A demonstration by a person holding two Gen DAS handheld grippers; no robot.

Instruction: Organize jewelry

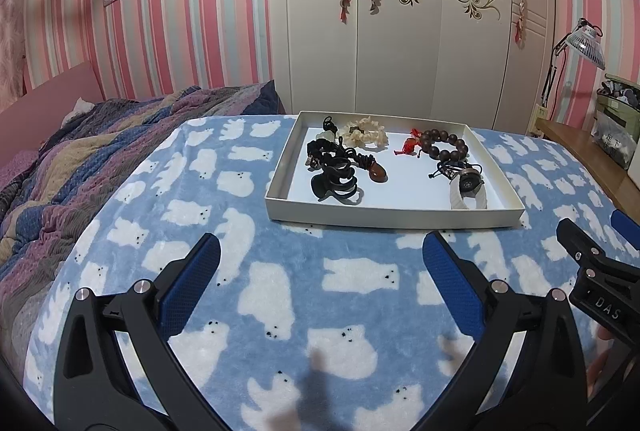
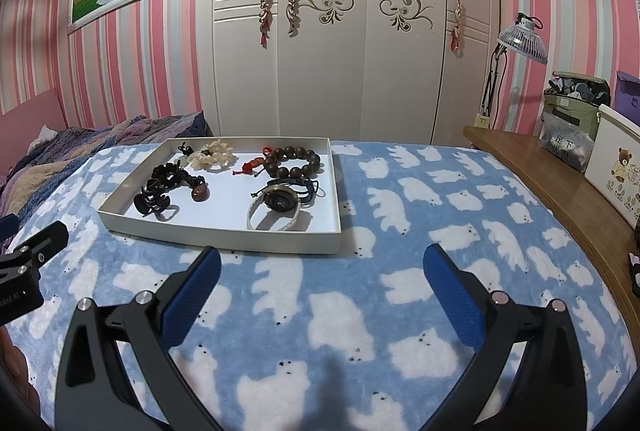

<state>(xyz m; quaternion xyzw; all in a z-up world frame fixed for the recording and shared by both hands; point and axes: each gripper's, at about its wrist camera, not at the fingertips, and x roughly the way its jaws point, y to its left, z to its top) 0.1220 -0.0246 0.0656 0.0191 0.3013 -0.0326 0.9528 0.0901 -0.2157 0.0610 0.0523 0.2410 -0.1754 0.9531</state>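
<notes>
Progress: judging by the layout, the sorting looked largely done, since every piece in view lay inside the tray [image 1: 394, 219] and none lay loose on the blanket [image 1: 280, 271].
Tray: a shallow white box sat on the blue bear-print blanket covering the bed, ahead of both grippers and apart from them.
Left group: a black hair claw [image 1: 334, 185], a black cord with a brown pendant [image 1: 378, 172] and a cream ruffled hair tie [image 1: 364, 135] were bunched on the tray's left side, touching or overlapping.
Right group: a dark wooden bead bracelet [image 1: 446, 145] with a small red charm [image 1: 408, 145] beside it sat at the far right, and a watch with a white band [image 1: 468, 191] lay nearer, close to the front wall.
Left gripper: the left gripper [image 1: 320, 263] hovered over the blanket short of the tray, its blue-padded fingers [image 1: 196, 271] spread wide and holding nothing.
Right gripper: the right gripper [image 2: 320, 267] was likewise short of the tray, fingers [image 2: 448, 279] wide apart and empty.
Remaining: the left pile seemed tangled, so separating those pieces may have been what was left; whether the task counted as finished could not be told.
Surroundings: a white wardrobe [image 2: 320, 51] stood behind the bed.
</notes>
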